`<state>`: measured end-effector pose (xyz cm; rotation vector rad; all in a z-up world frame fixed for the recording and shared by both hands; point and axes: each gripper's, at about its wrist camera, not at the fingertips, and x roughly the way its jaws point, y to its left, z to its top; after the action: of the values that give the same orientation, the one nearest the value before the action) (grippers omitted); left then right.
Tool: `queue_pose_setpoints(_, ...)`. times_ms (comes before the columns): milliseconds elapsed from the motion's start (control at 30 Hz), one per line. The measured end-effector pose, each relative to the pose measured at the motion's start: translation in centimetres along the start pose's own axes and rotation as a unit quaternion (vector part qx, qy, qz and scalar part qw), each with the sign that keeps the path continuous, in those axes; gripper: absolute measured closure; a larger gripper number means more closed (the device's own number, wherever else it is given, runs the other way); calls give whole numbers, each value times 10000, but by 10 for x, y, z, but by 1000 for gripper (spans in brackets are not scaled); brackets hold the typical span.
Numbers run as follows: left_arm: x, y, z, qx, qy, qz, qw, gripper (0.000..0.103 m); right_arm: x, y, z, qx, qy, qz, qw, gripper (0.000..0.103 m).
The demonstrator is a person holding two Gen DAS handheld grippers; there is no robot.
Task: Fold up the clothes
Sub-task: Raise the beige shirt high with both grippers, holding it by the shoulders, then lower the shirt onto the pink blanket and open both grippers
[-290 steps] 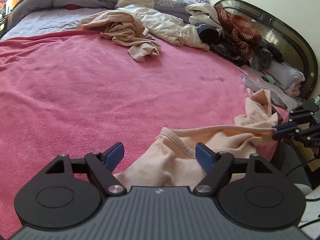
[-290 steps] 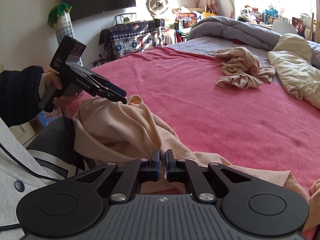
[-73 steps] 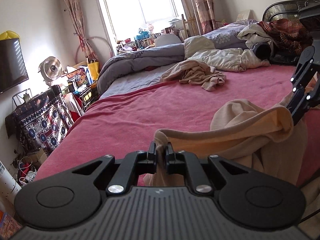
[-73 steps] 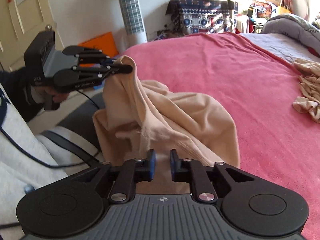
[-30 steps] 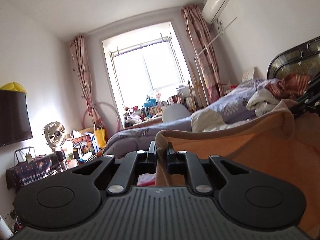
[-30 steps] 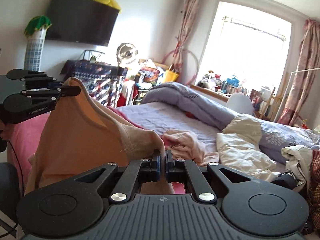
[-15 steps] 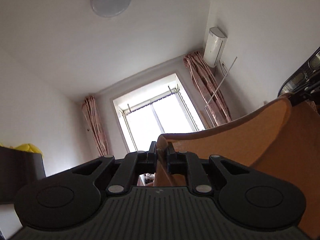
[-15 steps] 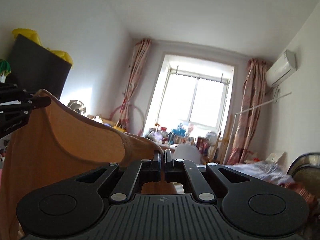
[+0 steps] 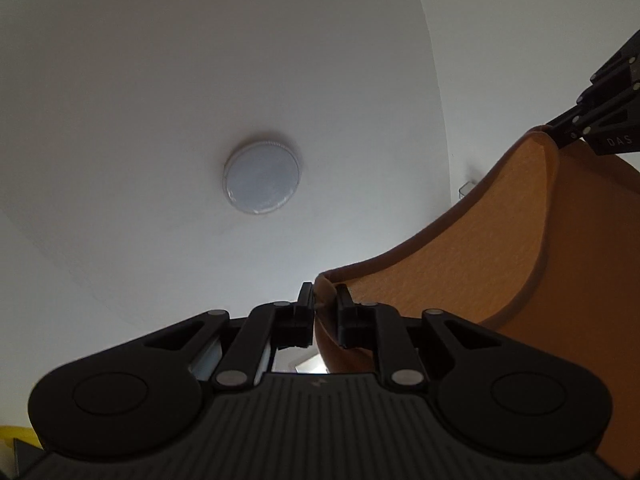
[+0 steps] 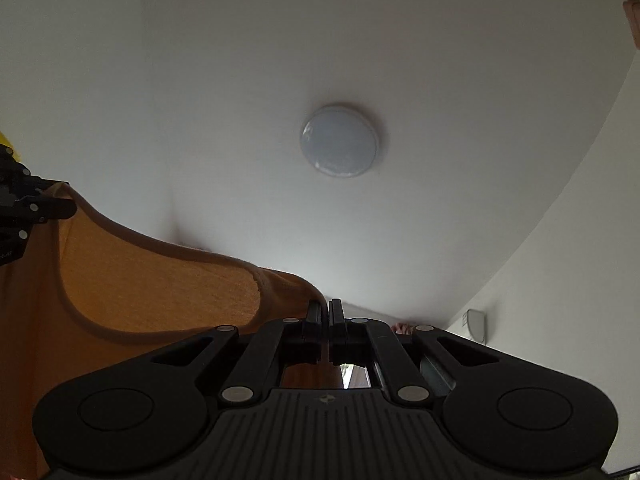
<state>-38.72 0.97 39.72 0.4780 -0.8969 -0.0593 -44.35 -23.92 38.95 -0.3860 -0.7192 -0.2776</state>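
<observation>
A peach-orange garment (image 9: 500, 240) hangs stretched in the air between my two grippers, both pointing up toward the ceiling. My left gripper (image 9: 324, 300) has one top corner of it between its fingers; its jaws are opening slightly, but the folded edge still fills the gap. My right gripper (image 10: 325, 312) is shut on the other corner of the garment (image 10: 140, 280). The right gripper (image 9: 600, 128) shows at the right edge of the left wrist view, and the left gripper (image 10: 24, 208) at the left edge of the right wrist view. The garment's lower part is hidden.
Both views show mostly white ceiling with a round ceiling lamp (image 9: 262, 178) (image 10: 340, 142). A curtain top (image 10: 632, 20) and a small wall fixture (image 10: 476, 326) show at the right. The bed is out of view.
Both grippers have risen and tilted upward, so the views swung from the window and walls to the ceiling. The garment has stayed stretched between them.
</observation>
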Motion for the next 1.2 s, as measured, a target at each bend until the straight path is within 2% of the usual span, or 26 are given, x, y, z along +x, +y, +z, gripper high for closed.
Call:
queue_pose_setpoints(133, -6, 8, 9, 328, -286, -3, 9991, 84, -4, -12, 9, -251, -216, -163, 9993, 99)
queue_pose_setpoints(267, 3, -4, -16, 513, -53, -154, 9985, 83, 2, -7, -22, -343, 36, -97, 9994, 98)
queue_pose_setpoints(333, 13, -20, -43, 603, 263, -263, 9975, 83, 10, 4, -56, -377, 351, 47, 9987, 98)
queue_pose_setpoints(433, 34, -62, -110, 903, 911, -517, 9904, 83, 33, 29, -128, -442, 1010, 308, 9934, 98)
queue_pose_setpoints(500, 52, -94, -164, 1159, 1380, -794, 9804, 83, 50, 49, -178, -530, 1426, 471, 9872, 98)
queue_pose_setpoints(567, 71, -130, -222, 1390, 1857, -1097, 9665, 83, 73, 77, -240, -810, 1826, 623, 9779, 98)
queue_pose_setpoints(667, 96, -194, -324, 1563, 2817, -1618, 9327, 83, 103, 120, -333, -1049, 2399, 836, 9615, 98)
queue_pose_setpoints(700, 102, -216, -359, 1559, 3181, -1749, 9186, 83, 110, 135, -367, -1048, 2571, 889, 9566, 98)
queue_pose_setpoints(733, 104, -241, -397, 1476, 3626, -1882, 9007, 83, 115, 151, -404, -975, 2721, 931, 9528, 98)
queue_pose_setpoints(767, 103, -264, -432, 1376, 4124, -2004, 8780, 83, 117, 162, -436, -824, 2857, 1023, 9493, 93)
queue_pose_setpoints(800, 102, -286, -465, 1279, 4621, -2117, 8517, 83, 118, 176, -472, -753, 3172, 1149, 9384, 90)
queue_pose_setpoints(833, 96, -308, -501, 1216, 5126, -2233, 8201, 83, 120, 192, -509, -718, 3549, 1279, 9233, 86)
queue_pose_setpoints(933, 59, -363, -578, 1360, 6103, -2573, 7368, 83, 82, 271, -587, -819, 4703, 1498, 8658, 83)
queue_pose_setpoints(967, 45, -379, -595, 1517, 6232, -2667, 7194, 83, 69, 298, -612, -857, 5073, 1560, 8432, 68)
queue_pose_setpoints(1000, 33, -388, -606, 1655, 6257, -2701, 7129, 85, 56, 310, -627, -822, 5362, 1540, 8259, 57)
queue_pose_setpoints(1033, 20, -395, -615, 1783, 6257, -2720, 7090, 92, 43, 311, -627, -715, 5593, 1495, 8122, 33)
queue_pose_setpoints(1067, 17, -400, -619, 1791, 6286, -2663, 7084, 96, 42, 304, -625, -509, 5768, 1428, 8027, 28)
queue_pose_setpoints(1133, 21, -406, -621, 1712, 6367, -2486, 7096, 95, 46, 284, -617, -19, 5879, 1231, 7995, 28)
queue_pose_setpoints(1167, 26, -403, -621, 1555, 6444, -2392, 7095, 83, 46, 275, -612, 177, 5873, 1160, 8008, 28)
queue_pose_setpoints(1200, 36, -390, -618, 1165, 6591, -2281, 7071, 72, 55, 262, -599, 287, 5793, 1101, 8072, 28)
